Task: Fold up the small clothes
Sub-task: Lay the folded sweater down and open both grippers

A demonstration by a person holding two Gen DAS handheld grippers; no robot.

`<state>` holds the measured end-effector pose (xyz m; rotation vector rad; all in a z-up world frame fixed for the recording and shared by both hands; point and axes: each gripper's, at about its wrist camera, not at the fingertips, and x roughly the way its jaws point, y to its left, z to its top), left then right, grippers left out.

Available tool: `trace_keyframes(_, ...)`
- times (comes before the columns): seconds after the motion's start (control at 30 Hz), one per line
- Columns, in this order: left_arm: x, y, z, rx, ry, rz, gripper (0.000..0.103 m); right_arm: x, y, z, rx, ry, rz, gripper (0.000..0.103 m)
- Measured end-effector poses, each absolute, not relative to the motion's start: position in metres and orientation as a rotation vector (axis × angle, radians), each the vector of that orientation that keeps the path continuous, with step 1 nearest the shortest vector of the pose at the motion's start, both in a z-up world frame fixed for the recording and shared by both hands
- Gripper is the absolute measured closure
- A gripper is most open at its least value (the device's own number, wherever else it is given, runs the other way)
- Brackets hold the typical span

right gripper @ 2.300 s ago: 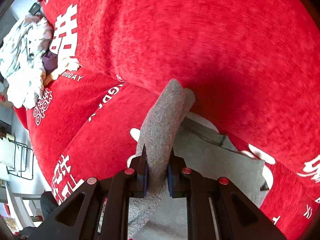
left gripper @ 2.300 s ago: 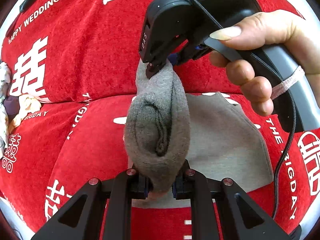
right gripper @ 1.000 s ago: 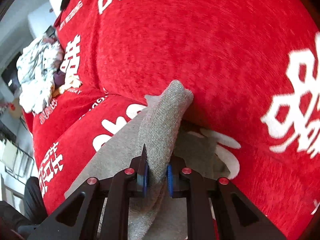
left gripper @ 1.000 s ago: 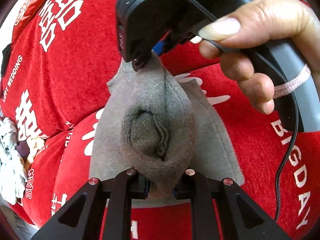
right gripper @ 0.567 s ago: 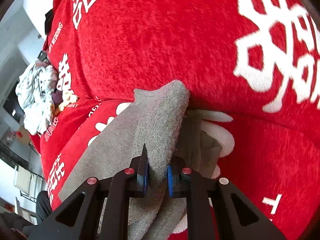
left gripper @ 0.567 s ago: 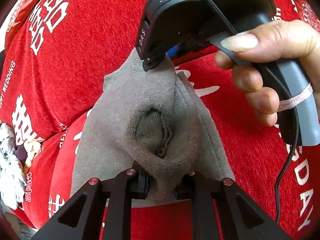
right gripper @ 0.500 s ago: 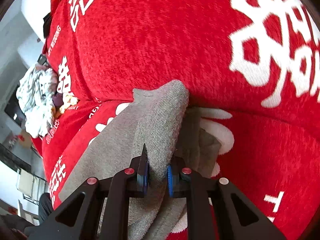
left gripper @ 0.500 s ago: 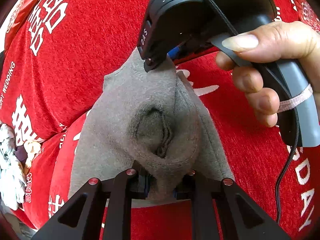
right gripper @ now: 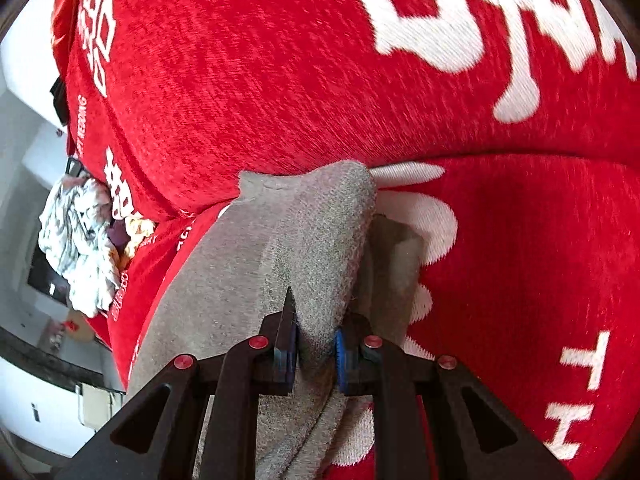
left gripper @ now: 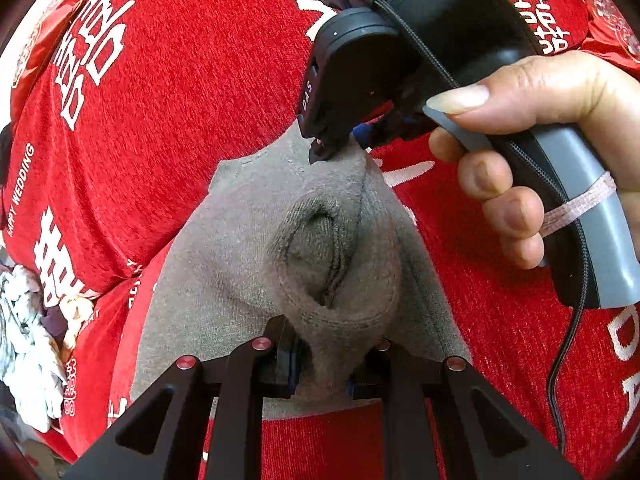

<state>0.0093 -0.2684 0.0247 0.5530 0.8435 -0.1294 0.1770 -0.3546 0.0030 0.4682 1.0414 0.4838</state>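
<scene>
Stretching toward twelve o'clock, the soft grey knitted garment [left gripper: 256, 248] is clamped by left gripper [left gripper: 324, 376] and right gripper [right gripper: 316, 354] fingers.

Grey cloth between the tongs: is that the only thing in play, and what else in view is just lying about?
In play:
- grey garment, pinched at two ends
- left tongs, shut on it
- right tongs, shut on it

Lying about:
- crumpled white patterned cloth, off to the side
- red printed cover, only the work surface
</scene>
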Motion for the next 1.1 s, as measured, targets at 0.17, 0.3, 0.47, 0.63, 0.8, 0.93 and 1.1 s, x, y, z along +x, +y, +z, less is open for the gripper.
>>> trace_keyframes(0.17, 0.010, -0.266, 0.027, 0.540, 0.851, -0.135, 0.086, 0.179, -0.354, -0.004, 0.489, 1.053, 0.474, 0.087)
trace_keyframes(0.3, 0.012, -0.263, 0.030, 0.512, 0.862, -0.151, 0.086, 0.180, -0.356, -0.011, 0.530, 1.069, 0.457, 0.086)
trace_keyframes(0.47, 0.014, -0.252, 0.039, 0.410, 0.898, -0.241, 0.036, 0.177, -0.351, -0.003, 0.525, 1.089, 0.426, 0.072)
trace_keyframes(0.63, 0.003, -0.234, 0.060, 0.346, 0.846, -0.278, 0.016, 0.155, -0.349, 0.033, 0.420, 1.030, 0.361, 0.041)
trace_keyframes(0.8, -0.007, -0.193, 0.076, 0.237, 0.846, -0.354, 0.016, 0.120, -0.356, 0.076, 0.400, 0.928, 0.354, 0.041)
trace_keyframes(0.93, -0.003, -0.146, 0.090, 0.109, 0.844, -0.361, 0.016, 0.095, -0.336, 0.099, 0.352, 0.896, 0.412, 0.041)
trace_keyframes(1.1, 0.021, -0.099, 0.092, -0.060, 0.905, -0.314, 0.016, 0.073, -0.307, 0.097, 0.296, 0.920, 0.429, 0.042)
